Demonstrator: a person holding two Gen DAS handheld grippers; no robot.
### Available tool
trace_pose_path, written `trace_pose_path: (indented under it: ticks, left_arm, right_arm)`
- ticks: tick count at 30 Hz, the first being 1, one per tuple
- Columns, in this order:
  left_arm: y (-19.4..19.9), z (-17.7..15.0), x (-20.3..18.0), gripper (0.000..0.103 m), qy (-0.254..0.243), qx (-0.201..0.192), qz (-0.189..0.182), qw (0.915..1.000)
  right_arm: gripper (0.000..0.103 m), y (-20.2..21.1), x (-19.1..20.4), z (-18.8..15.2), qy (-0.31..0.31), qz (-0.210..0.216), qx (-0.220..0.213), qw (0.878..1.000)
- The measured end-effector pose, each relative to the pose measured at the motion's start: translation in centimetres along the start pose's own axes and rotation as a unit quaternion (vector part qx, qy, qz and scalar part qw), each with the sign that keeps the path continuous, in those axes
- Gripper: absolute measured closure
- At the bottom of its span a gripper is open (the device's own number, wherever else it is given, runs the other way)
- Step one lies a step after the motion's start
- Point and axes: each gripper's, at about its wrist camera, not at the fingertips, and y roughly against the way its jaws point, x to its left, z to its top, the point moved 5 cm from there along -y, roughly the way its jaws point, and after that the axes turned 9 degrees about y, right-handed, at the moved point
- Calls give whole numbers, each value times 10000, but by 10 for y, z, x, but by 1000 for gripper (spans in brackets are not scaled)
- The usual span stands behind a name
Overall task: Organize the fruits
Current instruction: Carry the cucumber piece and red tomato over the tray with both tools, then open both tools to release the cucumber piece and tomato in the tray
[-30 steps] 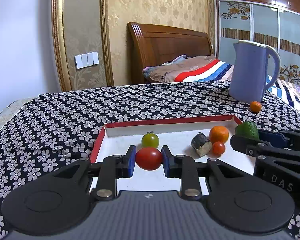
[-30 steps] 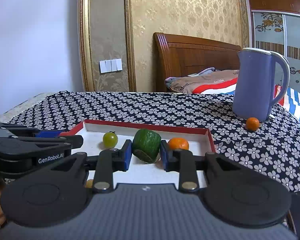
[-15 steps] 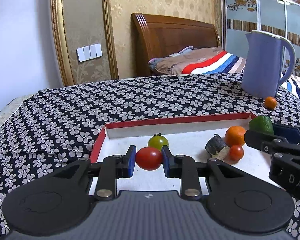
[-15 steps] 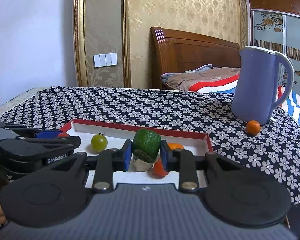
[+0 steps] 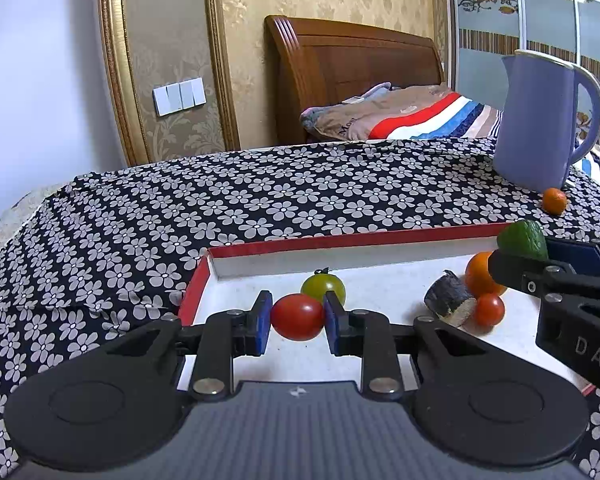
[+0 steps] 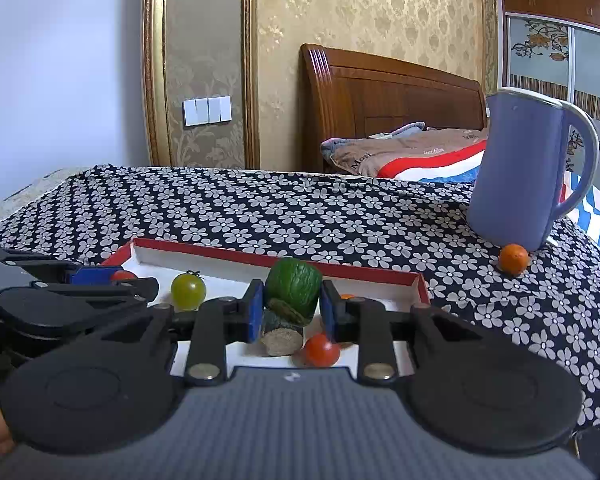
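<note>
The left tongs (image 5: 296, 316) are clenching a red tomato (image 5: 297, 317) and the right tongs (image 6: 288, 309) a green avocado (image 6: 293, 290), both being held clear above the red-rimmed tray (image 5: 340, 242) for sorting; compared with a second ago, both are riding higher, showing more of the floral tabletop (image 5: 220, 208)
</note>
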Motion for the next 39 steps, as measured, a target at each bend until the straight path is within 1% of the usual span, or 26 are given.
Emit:
trace_pose_path:
  ticks: [7,14,22,23,24,26,30,32,33,35,37,39]
  left_arm:
    - [-15,1,1,76,23,142,70,9999]
    - [-26,5,1,76,54,170,162,9997]
    - [-36,8,0,76,30,224,233,9995]
    - [-36,8,-1,76,15,212,239,9995]
    - [-36,8,-1,76,-6,204,253,9995]
    - [-37,8,-2,76,-27,200,283,9994]
    - [-37,7,1,76,58,284,265,9992]
    - [-37,7,6,76,201,348,193,9990]
    - [-38,8,8,75,290,376,157,9987]
    - [-37,9,13,72,434,415,98,9981]
    - [-32,12,16,72,518,381,11,9979]
    - [-25,15,19,70,535,319,-27,9981]
  right_arm:
    - [75,-15,1,1,49,-46,135,9999]
    - [75,-31,2,1,153,-96,291,9994]
    - [74,-54,-3,0,7,-115,525,9986]
    - [72,-55,-4,-1,5,-122,538,9985]
    - [64,-56,-4,-2,12,-142,553,9984]
    - [57,-56,-3,-3,44,-159,542,9984]
    - [55,-50,-3,-4,77,-183,495,9986]
    - [54,-45,-3,-4,56,-187,457,9988]
    - [52,-43,-3,-4,42,-198,429,9989]
    - [51,-37,-4,-2,41,-226,362,9991]
    - [49,-27,-3,0,55,-219,243,9995]
    - [46,-17,-3,1,37,-226,122,9997]
